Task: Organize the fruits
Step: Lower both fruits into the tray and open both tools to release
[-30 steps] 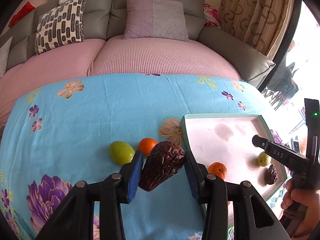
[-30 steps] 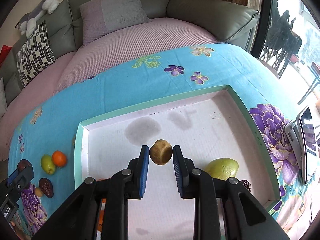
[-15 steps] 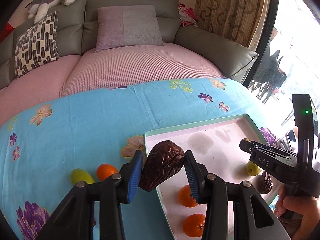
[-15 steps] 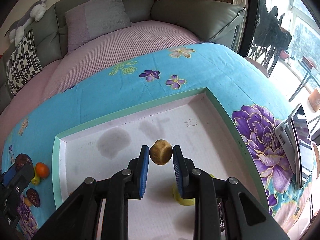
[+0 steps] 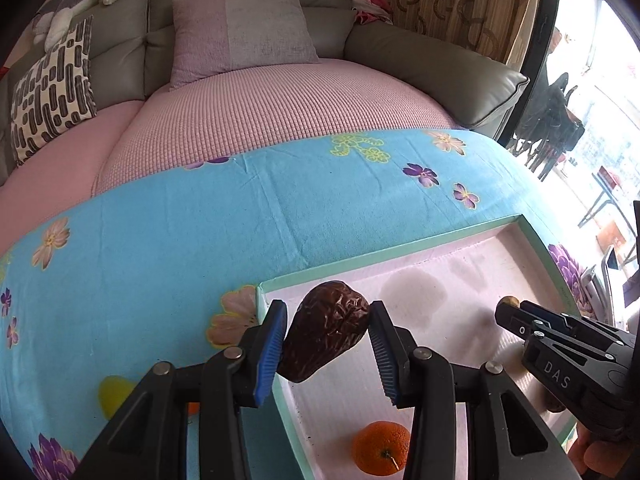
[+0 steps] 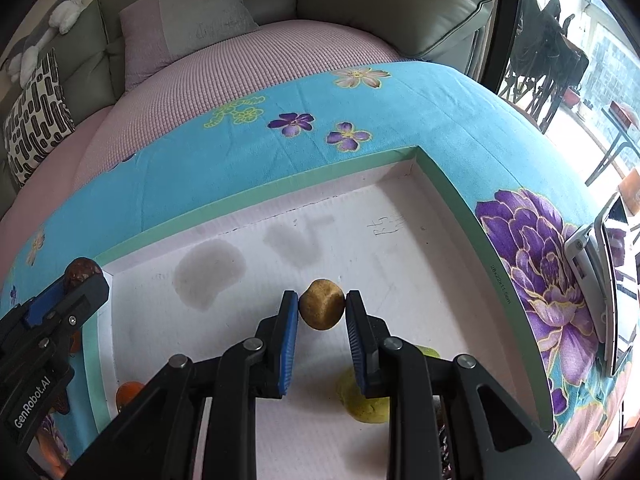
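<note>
Placing stage, both hands loaded. Carry each fruit well inside the tray (image 6: 248, 196) rim, lower it near the white floor, then part the fingers so nothing rolls onto the orange (image 5: 382, 450) or the yellow-green fruit (image 6: 366, 402) lying at the tray's near side. Your left gripper (image 5: 328, 338), pitched steeply down, clamps the wrinkled brown date (image 5: 326, 336) just above the tray's left wall. Your right gripper (image 6: 322, 312), likewise nose-down, pinches the small tan fruit (image 6: 322, 309) over the tray's middle.
</note>
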Available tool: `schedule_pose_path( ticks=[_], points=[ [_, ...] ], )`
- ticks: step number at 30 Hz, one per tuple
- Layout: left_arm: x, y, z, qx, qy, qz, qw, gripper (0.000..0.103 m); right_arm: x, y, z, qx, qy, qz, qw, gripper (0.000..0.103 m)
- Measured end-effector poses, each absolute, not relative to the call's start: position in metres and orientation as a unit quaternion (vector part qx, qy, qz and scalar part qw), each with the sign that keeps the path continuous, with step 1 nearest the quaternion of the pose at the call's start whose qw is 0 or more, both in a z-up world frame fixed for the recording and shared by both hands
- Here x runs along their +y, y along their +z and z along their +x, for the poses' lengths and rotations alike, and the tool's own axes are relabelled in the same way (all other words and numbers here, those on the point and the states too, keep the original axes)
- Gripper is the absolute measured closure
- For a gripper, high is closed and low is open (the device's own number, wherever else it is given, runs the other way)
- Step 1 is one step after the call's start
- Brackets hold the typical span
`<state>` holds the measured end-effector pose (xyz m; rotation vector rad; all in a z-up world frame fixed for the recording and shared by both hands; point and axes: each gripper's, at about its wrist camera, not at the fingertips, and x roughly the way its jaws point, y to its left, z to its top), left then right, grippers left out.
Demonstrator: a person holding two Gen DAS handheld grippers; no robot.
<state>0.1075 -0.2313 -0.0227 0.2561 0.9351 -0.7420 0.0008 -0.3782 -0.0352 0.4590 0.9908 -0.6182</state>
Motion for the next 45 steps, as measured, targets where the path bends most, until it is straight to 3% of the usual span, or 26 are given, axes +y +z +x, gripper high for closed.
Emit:
schedule_pose_path(
  ticks=[27, 40, 45],
  points=[
    [-0.235, -0.035, 0.114, 0.464, -0.336, 0.129, 0.810, 0.058, -0.382, -0.037, 0.000, 0.470, -0.296, 0.224, 0.801, 0.078],
    [-0.221, -0.015, 0.107, 0.458, -0.328, 0.120, 0.817, 0.056, -0.380, -0.035, 0.001, 0.470, -0.297, 0.220, 0.802, 0.077],
    [-0.200, 0.001, 0.103, 0.439, -0.314, 0.110, 0.835, 0.055, -0.374, -0.030, 0.004, 0.473, -0.298, 0.208, 0.802, 0.065]
  ],
)
